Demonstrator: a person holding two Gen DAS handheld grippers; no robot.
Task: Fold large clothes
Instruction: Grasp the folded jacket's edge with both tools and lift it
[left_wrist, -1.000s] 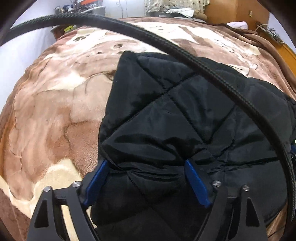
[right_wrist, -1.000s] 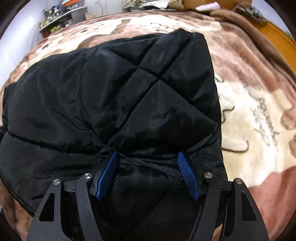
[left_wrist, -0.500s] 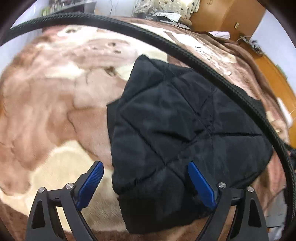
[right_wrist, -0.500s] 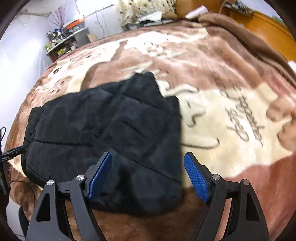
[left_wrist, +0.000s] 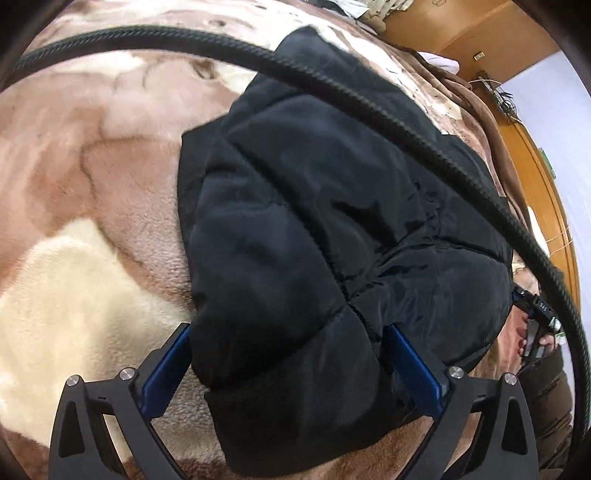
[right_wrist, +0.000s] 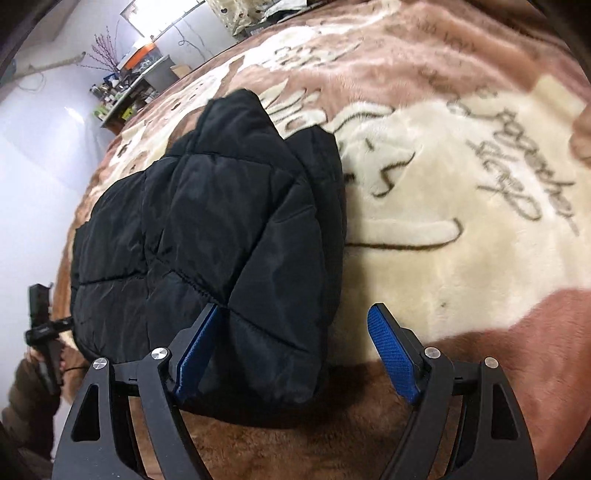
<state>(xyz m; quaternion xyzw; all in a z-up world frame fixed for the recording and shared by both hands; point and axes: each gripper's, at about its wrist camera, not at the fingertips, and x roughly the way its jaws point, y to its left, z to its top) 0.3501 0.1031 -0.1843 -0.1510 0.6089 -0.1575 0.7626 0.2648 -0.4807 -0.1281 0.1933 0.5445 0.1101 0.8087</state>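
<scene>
A black quilted jacket (left_wrist: 332, 229) lies folded in a thick bundle on a brown and cream blanket (left_wrist: 74, 258). It also shows in the right wrist view (right_wrist: 221, 236). My left gripper (left_wrist: 291, 365) is open, its blue pads on either side of the bundle's near left corner. My right gripper (right_wrist: 295, 354) is open over the bundle's near right corner; its left pad (right_wrist: 195, 350) is against the fabric and its right pad stands over bare blanket (right_wrist: 461, 206). Neither holds the jacket.
A black braided cable (left_wrist: 369, 103) arcs across the left wrist view above the jacket. Wooden furniture (left_wrist: 480, 33) stands at the far right. A cluttered shelf (right_wrist: 125, 92) stands by the white wall at the far left. The other gripper shows at each view's edge (right_wrist: 42, 328).
Both grippers, on the fabric a second ago, drew back and now sit lower and closer at the bundle's near corners. The jacket lies as a smaller, thicker bundle.
</scene>
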